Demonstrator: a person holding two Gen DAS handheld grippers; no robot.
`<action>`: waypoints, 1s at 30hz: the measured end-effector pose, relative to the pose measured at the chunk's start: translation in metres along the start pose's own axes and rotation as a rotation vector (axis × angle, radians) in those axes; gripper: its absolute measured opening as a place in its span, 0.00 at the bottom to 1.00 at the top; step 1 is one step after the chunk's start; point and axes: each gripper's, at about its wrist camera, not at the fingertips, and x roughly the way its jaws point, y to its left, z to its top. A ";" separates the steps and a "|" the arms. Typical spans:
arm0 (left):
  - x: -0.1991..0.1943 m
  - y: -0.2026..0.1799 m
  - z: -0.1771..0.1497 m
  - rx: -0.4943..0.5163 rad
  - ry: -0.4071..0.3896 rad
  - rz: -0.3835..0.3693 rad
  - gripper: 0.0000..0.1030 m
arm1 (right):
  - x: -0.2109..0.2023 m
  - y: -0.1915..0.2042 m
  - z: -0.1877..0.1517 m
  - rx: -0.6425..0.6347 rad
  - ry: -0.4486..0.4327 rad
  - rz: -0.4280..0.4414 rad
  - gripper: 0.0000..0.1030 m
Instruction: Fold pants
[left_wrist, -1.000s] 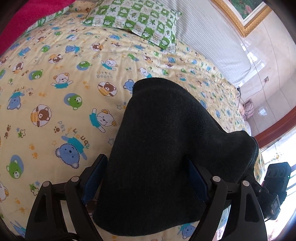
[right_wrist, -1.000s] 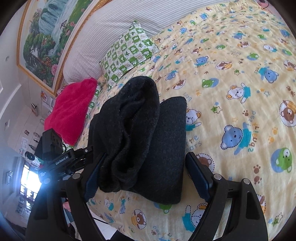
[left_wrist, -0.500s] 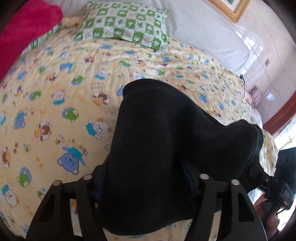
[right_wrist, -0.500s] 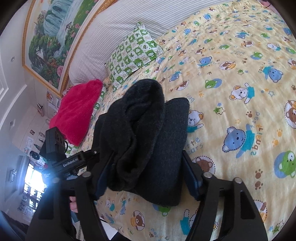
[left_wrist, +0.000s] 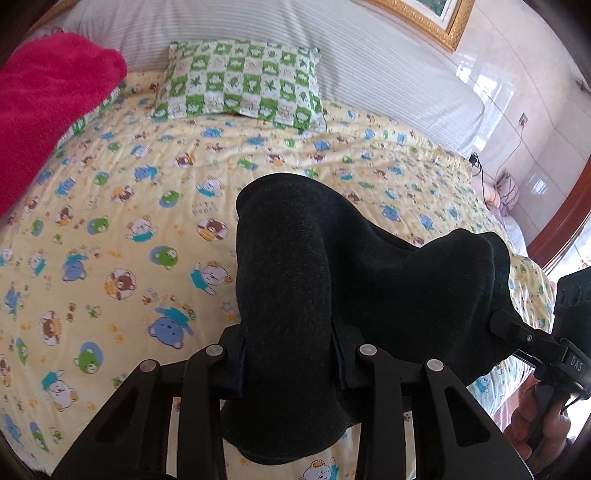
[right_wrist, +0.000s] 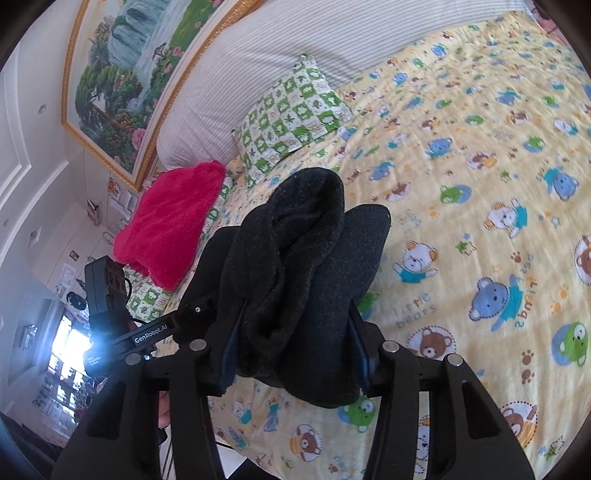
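The folded black pants (left_wrist: 295, 280) are a thick dark bundle held up over the yellow bear-print bed (left_wrist: 110, 229). My left gripper (left_wrist: 288, 354) is shut on one end of the bundle. My right gripper (right_wrist: 295, 332) is shut on the other end, where the folded layers (right_wrist: 295, 240) bunch between the jaws. The right gripper also shows at the right of the left wrist view (left_wrist: 524, 339), and the left gripper at the left of the right wrist view (right_wrist: 155, 332). The fingertips are hidden by the cloth.
A green checked pillow (left_wrist: 243, 85) and a striped white bolster (left_wrist: 369, 66) lie at the head of the bed. A red fuzzy blanket (left_wrist: 44, 110) lies at the bed's left edge. A framed painting (right_wrist: 122, 74) hangs above.
Both grippers closed from wide open onto the folded pants and lifted the bundle slightly; the view pulled back toward the foot of the bed.
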 end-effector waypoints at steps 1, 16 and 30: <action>-0.003 0.001 0.000 0.000 -0.007 0.004 0.33 | 0.000 0.002 0.001 -0.002 0.000 0.006 0.49; -0.035 0.034 0.017 -0.041 -0.091 0.086 0.33 | 0.035 0.039 0.025 -0.083 0.031 0.077 0.49; -0.040 0.072 0.040 -0.101 -0.126 0.156 0.33 | 0.082 0.068 0.053 -0.156 0.069 0.115 0.49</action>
